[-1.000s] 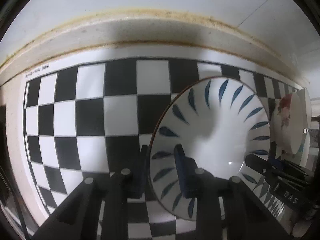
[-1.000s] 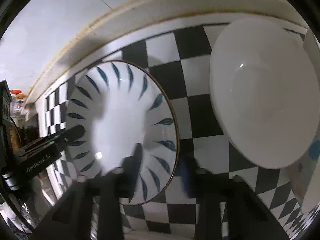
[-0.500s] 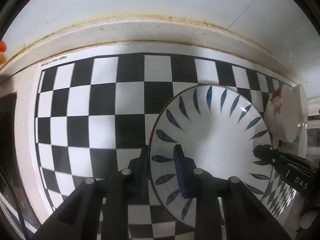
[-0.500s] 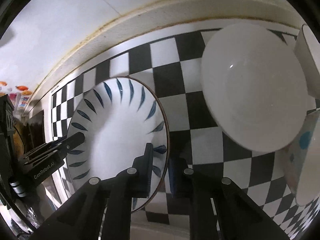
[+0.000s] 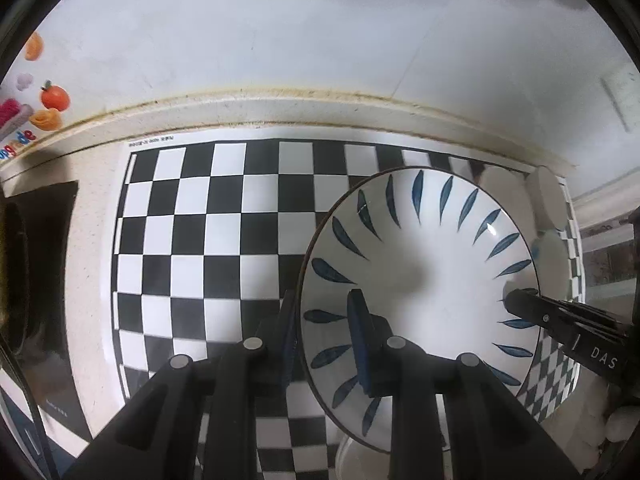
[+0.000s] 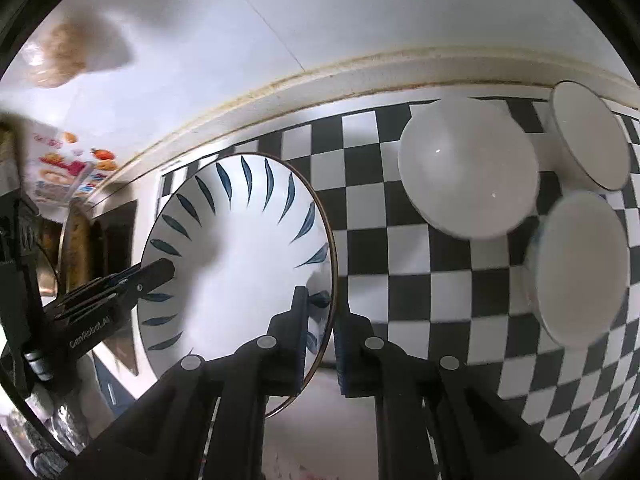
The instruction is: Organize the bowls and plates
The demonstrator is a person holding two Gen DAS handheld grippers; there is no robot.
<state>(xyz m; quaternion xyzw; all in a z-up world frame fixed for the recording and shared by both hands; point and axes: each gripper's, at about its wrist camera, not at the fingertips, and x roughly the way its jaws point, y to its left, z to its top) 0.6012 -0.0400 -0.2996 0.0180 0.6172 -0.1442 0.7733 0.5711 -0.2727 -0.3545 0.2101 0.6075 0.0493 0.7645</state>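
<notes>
I see a wide white plate (image 5: 424, 280) with a thin dark rim and a ring of blue leaf-shaped strokes pointing in toward its plain white centre; it is tilted and held above the black-and-white checkered mat (image 5: 200, 240) that covers the desk (image 5: 92, 280). My left tongs (image 5: 324, 336) are closed on the plate's left edge, one pad behind the rim and the other pressed on the painted face. My right tongs (image 6: 322, 320) pinch the opposite edge the same way, the rim passing between the two pads. In the left wrist view the right tongs (image 5: 560, 320) reach in from the plate's right side, and in the right wrist view the left tongs (image 6: 116, 292) reach in from the plate's left. Right of the plate, on the mat, stand three white bowls: a plain one (image 6: 468, 168) nearest it, a second (image 6: 588, 140) beyond that by the mat's far edge, and a third (image 6: 580, 268) closer to me, with some blue showing on its left side. From the left camera the plate covers most of those bowls, so only slivers show past its right rim, too blurred to tell apart. The plate's underside is hidden from both cameras, and its lower edge is cut off behind the tongs' dark bodies. Colourful printed packaging (image 6: 64, 172) sits left of the plate against the white wall (image 5: 320, 20); I cannot read its print.
</notes>
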